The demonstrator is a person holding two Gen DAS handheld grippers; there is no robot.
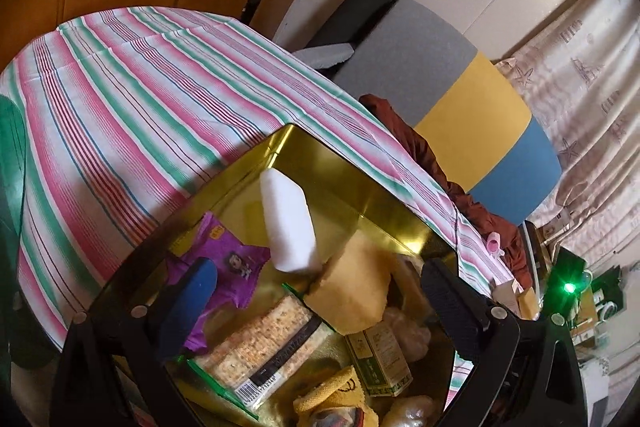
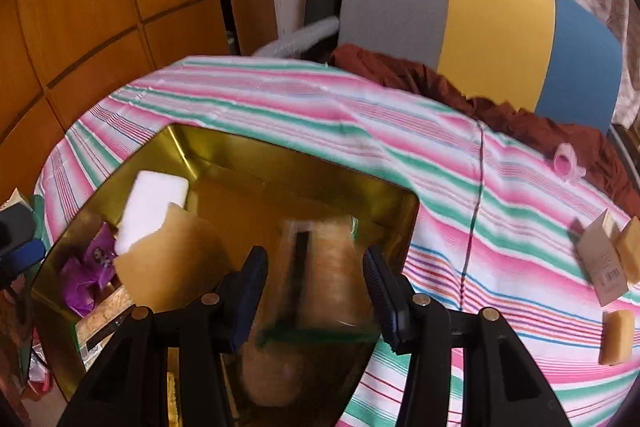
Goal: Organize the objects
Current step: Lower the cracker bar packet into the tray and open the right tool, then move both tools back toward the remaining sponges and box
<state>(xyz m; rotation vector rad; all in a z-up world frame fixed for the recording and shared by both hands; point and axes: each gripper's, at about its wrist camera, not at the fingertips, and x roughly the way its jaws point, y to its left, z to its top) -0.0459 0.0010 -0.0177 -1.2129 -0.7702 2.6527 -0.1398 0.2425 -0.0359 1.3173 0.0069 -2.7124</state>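
A gold tin box (image 1: 352, 183) (image 2: 224, 151) stands on the striped tablecloth. It holds a white sponge (image 1: 290, 223) (image 2: 150, 203), a yellow sponge (image 1: 352, 291) (image 2: 172, 259), a purple packet (image 1: 224, 267) (image 2: 90, 267), a cracker pack (image 1: 260, 343) and a small green box (image 1: 378, 359). My left gripper (image 1: 316, 307) is open above the box's contents. My right gripper (image 2: 316, 287) is open, with a blurred cracker pack (image 2: 324, 267) between its fingers, over the box; I cannot tell whether the pads touch it.
On the cloth (image 2: 440, 163) to the right lie a small carton (image 2: 600, 263), yellow sponge pieces (image 2: 618, 337) and a pink clip (image 2: 566, 159). A brown garment (image 2: 500, 107) and a grey, yellow and blue panel (image 2: 492, 23) lie behind the table. Wooden cabinets (image 2: 100, 7) stand at the left.
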